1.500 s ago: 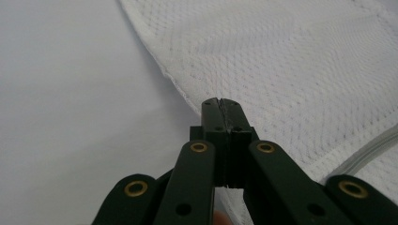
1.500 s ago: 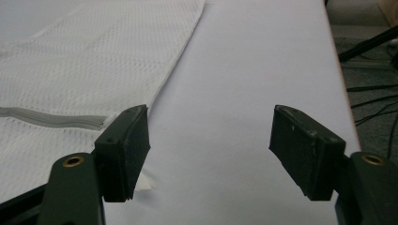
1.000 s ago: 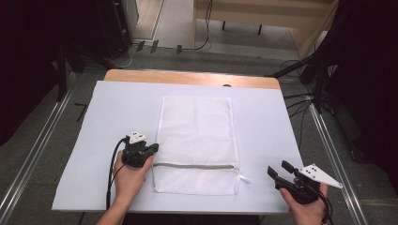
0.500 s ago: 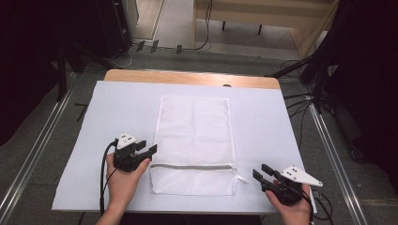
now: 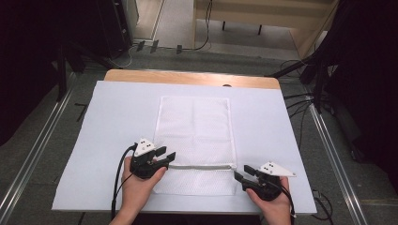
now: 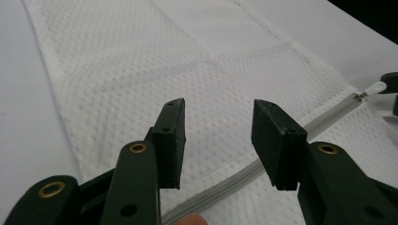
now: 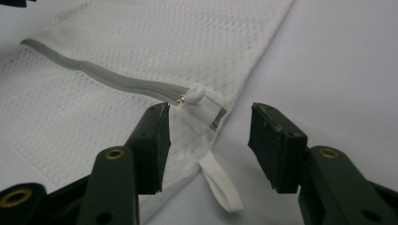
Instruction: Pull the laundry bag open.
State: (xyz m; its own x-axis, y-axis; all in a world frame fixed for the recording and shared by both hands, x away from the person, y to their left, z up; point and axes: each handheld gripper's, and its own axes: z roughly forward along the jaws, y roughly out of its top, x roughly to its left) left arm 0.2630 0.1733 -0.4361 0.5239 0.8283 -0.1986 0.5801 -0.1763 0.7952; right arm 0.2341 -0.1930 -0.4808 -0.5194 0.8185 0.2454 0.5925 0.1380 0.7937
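Observation:
A white mesh bag [image 5: 195, 126] lies flat on the white table cover, its grey zipper [image 5: 202, 166] running across the near end. My left gripper [image 5: 166, 153] hovers at the zipper's left end. In the left gripper view its jaws [image 6: 218, 117] are open above the mesh and have just been closing a little, with nothing between them. My right gripper [image 5: 238, 174] is at the zipper's right end. Its jaws [image 7: 209, 117] have just been opening; they straddle the bag's corner below the white zipper pull [image 7: 195, 93] without pressing on it. A white loop tab [image 7: 220, 183] lies between them.
The white cover [image 5: 117, 117] spreads over a wooden table [image 5: 187, 77] with bare room on both sides of the bag. Metal rails [image 5: 42, 136] run along the floor on either side, and cables [image 5: 300, 101] lie at the right.
The left gripper's jaws, shut a second ago, now stand apart, and the hand has shifted slightly right. The right gripper has moved left to the zipper's right end.

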